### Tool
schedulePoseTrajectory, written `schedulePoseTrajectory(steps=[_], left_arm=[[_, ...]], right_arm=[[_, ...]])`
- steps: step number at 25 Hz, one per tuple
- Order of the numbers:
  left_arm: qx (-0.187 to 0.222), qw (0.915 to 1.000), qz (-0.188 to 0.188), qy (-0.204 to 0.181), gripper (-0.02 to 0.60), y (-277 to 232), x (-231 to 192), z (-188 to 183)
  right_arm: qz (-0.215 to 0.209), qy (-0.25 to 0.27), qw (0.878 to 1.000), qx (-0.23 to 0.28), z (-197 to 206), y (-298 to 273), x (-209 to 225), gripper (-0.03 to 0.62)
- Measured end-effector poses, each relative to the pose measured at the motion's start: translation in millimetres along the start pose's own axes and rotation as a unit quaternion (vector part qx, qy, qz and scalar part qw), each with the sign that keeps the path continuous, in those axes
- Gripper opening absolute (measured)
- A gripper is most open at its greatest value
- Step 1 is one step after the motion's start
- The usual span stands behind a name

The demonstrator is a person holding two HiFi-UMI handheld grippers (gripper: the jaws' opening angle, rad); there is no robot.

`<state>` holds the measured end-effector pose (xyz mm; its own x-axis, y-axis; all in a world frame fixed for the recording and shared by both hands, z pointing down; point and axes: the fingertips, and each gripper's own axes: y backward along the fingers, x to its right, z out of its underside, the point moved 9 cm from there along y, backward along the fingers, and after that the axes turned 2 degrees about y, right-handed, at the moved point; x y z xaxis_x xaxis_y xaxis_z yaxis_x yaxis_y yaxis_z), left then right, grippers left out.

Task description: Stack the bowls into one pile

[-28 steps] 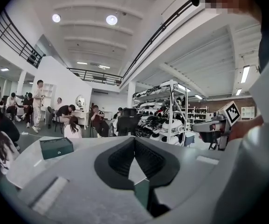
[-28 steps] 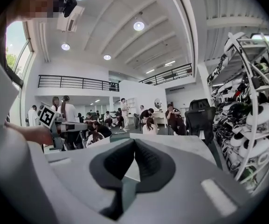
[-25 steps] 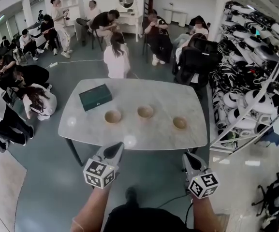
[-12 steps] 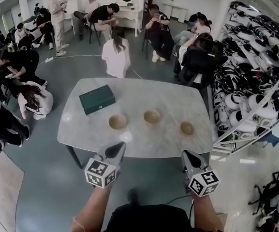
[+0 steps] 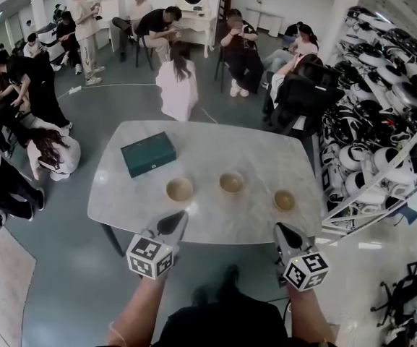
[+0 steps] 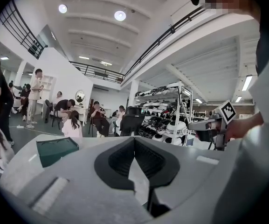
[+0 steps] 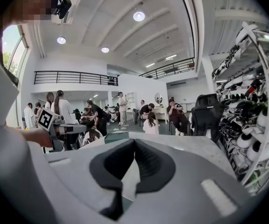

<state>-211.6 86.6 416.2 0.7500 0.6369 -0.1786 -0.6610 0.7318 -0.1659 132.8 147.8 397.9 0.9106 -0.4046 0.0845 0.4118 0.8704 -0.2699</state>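
No legible text, number or brand in any view. The cube (image 5: 149, 257) on the left claw (image 5: 170, 224) and the cube (image 5: 305, 272) on the right claw (image 5: 287, 233) bear black-and-white square code patterns, no characters. Any print on the green box (image 5: 148, 154) on the desk (image 5: 251, 150) is too small to read.

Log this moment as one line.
phase: pre-grasp | left tool: shut, empty | right tool: shut, empty | bowls: three, unstacked, on table

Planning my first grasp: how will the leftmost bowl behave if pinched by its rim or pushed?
The leftmost bowl looks small and rigid, wood-coloured, so probably light and stiff. It sits upright on the glossy table, so a push would likely slide it, not tip it. Its round rim might swivel in a pinch.
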Motion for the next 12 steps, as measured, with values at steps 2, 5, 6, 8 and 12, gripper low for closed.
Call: schedulePoseTrajectory(steps=[2, 5, 6, 8, 12], left_arm=[[-0.002, 1.0, -0.002, -0.005, 0.011, -6.3, -3.0, -2.1], [-0.008, 0.9999, -0.007, -0.012, 0.01, -19.7, -6.3, -6.4], [-0.01, 0.9998, -0.009, -0.014, 0.01, -26.2, -6.8, -7.9], [-0.016, 0.9996, -0.011, -0.019, 0.011, -43.0, -7.3, -11.3], [-0.03, 0.9992, -0.01, -0.026, 0.011, -90.5, -8.4, -21.3]], right_arm=[[-0.004, -0.003, 1.0, 0.004, 0.5, -9.2, 5.8, 0.002], [-0.013, -0.009, 1.0, 0.009, 1.3, -23.8, 17.8, 0.002], [-0.015, -0.011, 1.0, 0.01, 1.5, -29.2, 24.1, 0.002], [-0.02, -0.018, 1.0, 0.013, 2.0, -41.5, 40.2, 0.002], [-0.025, -0.026, 0.999, 0.012, -0.4, -67.3, 82.3, 0.002]])
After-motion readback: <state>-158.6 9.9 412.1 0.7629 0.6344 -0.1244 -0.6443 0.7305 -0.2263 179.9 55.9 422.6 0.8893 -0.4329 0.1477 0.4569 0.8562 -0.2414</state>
